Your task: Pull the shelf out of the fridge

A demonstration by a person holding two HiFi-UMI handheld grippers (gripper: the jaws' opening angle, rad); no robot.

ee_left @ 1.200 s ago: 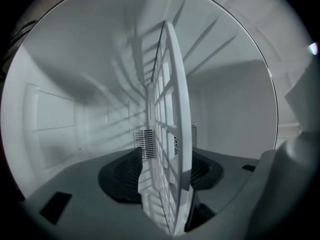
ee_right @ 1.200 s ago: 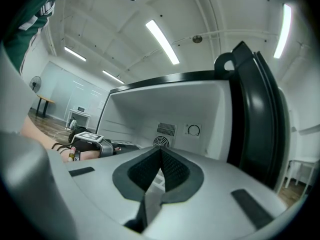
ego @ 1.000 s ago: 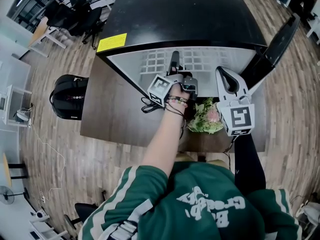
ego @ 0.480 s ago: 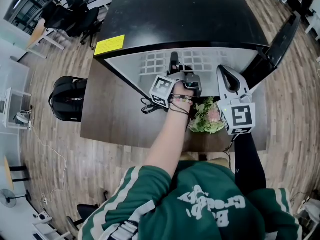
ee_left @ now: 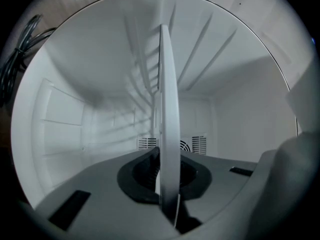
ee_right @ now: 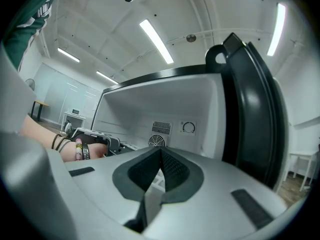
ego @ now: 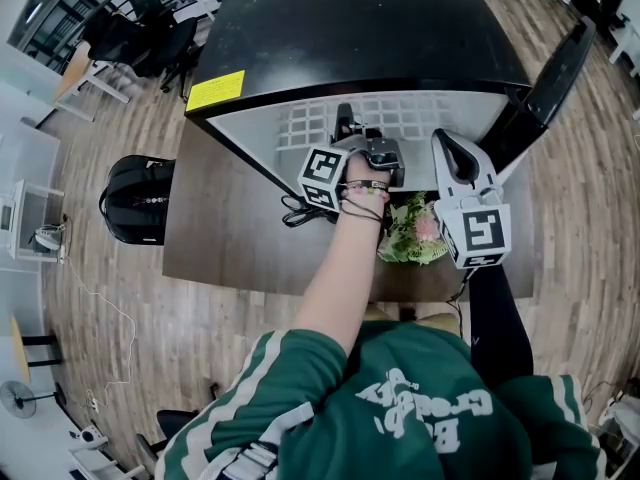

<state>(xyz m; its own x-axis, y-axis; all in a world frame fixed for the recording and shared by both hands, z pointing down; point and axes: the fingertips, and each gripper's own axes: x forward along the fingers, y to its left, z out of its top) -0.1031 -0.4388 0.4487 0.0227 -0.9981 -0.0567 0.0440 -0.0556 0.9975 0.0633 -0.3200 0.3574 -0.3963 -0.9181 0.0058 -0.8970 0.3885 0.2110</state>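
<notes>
Shelf [ee_left: 167, 109] edge sits between left gripper [ee_left: 161, 156] jaws, closing on it | right gripper [ee_right: 161, 150] jaws pressed together, fridge [ee_right: 150, 104] ahead

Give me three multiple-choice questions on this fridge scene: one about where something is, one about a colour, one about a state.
1. Where do the flowers lie?
A. on the table in front of the fridge
B. on top of the fridge
C. inside the fridge

2. What colour is the sticker on the fridge's top?
A. red
B. blue
C. yellow

3. How is the fridge's door?
A. shut
B. swung open
C. taken off

Answers:
1 A: they rest on the brown table before the fridge's open front.
2 C: the sticker shows yellow against the black top.
3 B: the door stands out to the right and the white inside shows.
</notes>
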